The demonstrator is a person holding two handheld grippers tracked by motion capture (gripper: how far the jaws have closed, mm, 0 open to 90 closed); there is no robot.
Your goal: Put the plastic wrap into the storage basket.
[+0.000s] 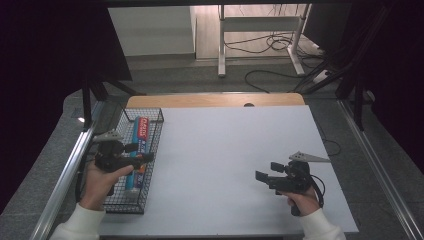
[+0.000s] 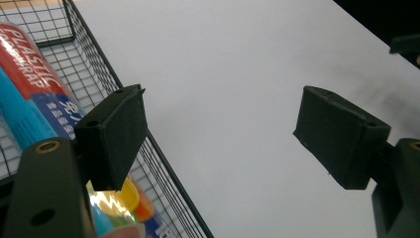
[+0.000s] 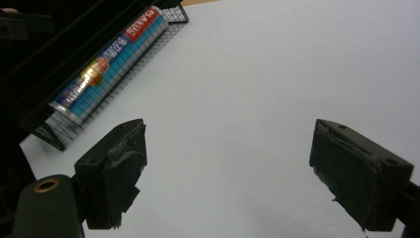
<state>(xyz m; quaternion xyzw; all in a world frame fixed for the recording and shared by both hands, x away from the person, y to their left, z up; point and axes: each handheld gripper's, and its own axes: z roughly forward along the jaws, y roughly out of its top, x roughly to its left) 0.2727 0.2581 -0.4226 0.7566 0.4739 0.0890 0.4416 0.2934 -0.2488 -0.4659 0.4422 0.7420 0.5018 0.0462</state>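
A black wire basket (image 1: 129,200) sits along the left edge of the white bench (image 1: 225,165). Inside it lies a long box of plastic wrap (image 1: 139,150), red at the far end and blue toward the near end. The left claw (image 1: 141,152) hangs over the basket's right side, just above the box. Its jaws are wide apart and hold nothing. The right claw (image 1: 267,171) waits near the right edge of the bench, well apart from the basket, also wide open and empty. It looks like the box is lying in its place in the basket. Any next grab would need the left claw to go down around the box.
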